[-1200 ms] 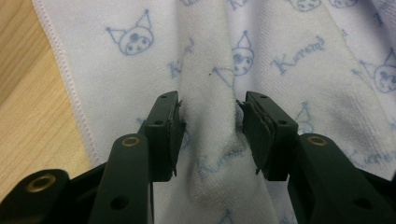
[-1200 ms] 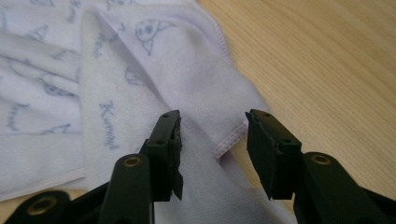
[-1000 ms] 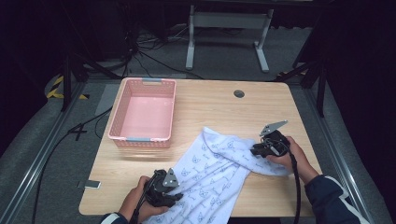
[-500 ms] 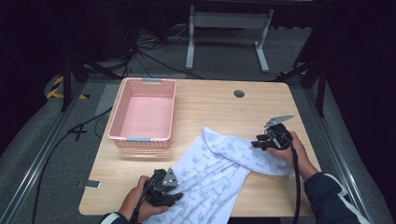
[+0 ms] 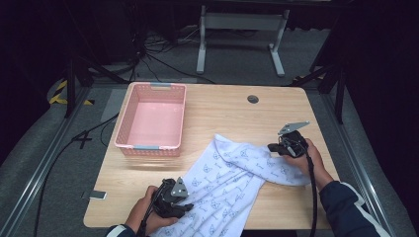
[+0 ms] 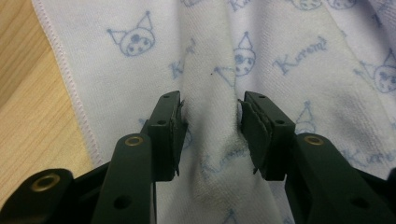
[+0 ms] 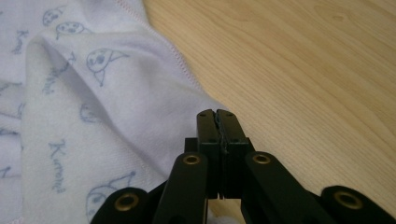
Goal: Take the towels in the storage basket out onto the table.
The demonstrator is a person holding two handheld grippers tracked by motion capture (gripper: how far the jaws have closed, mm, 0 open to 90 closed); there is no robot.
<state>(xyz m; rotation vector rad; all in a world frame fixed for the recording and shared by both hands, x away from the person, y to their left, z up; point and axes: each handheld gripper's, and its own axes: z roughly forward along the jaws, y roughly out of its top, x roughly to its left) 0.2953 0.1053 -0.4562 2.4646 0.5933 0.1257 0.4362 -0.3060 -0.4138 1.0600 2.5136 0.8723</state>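
A white towel [image 5: 232, 182] printed with blue cartoon faces lies crumpled on the wooden table [image 5: 222, 108], running from the centre to the front edge. My left gripper [image 5: 186, 201] is at the towel's near left part. In the left gripper view it [image 6: 210, 116] stands open astride a raised fold of the towel [image 6: 210, 70], its pads [image 6: 176, 128] close against the fold's sides. My right gripper [image 5: 272, 147] is at the towel's right end. In the right gripper view it [image 7: 217, 114] is shut on the hemmed edge of the towel [image 7: 93, 116], just above the bare wood.
A pink plastic basket [image 5: 148, 147], empty, stands at the table's left back. A round cable hole [image 5: 253, 99] sits near the far edge. A small grey object [image 5: 94, 195] lies at the front left corner. Bare wood lies between the basket and the right edge.
My right gripper has shifted slightly toward the far side with the towel's end. The left hand has hardly moved.
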